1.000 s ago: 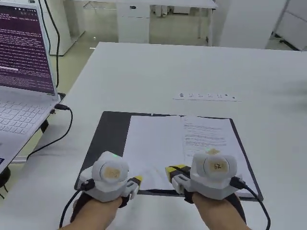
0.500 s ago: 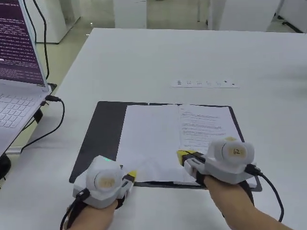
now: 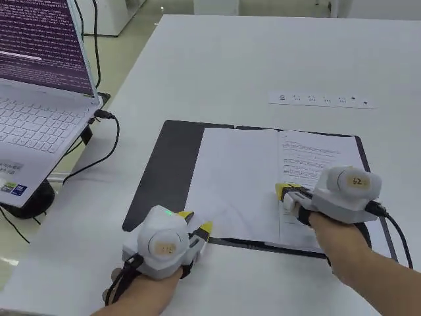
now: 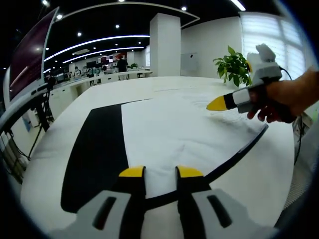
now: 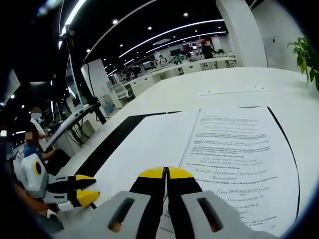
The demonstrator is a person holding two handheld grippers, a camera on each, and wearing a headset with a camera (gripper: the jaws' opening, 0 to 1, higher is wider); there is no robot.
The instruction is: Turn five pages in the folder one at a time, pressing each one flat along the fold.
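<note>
The folder (image 3: pixel 164 172) lies open on the white table, its black inside cover at the left. A blank white page (image 3: pixel 237 181) lies beside a printed page (image 3: pixel 316 161). My right gripper (image 3: pixel 284 192) is shut, and its yellow tips rest on the paper at the fold between the two pages. In its own view the right gripper (image 5: pixel 166 173) points along the printed page (image 5: pixel 239 144). My left gripper (image 3: pixel 196 222) hovers at the folder's near edge with its jaws slightly parted and nothing between them. From the left gripper (image 4: pixel 160 172), the blank page (image 4: pixel 169 129) lies just ahead and the right gripper (image 4: pixel 218 103) touches the paper.
An open laptop (image 3: pixel 39 99) stands at the left, and its black cable (image 3: pixel 108 148) runs down the table edge near the folder. A white strip (image 3: pixel 322 101) lies beyond the folder. A potted plant (image 4: pixel 234 69) stands at the far right.
My right gripper has moved from the folder's near edge farther up along the fold. The left gripper has stayed by the near edge. The head view has shifted.
</note>
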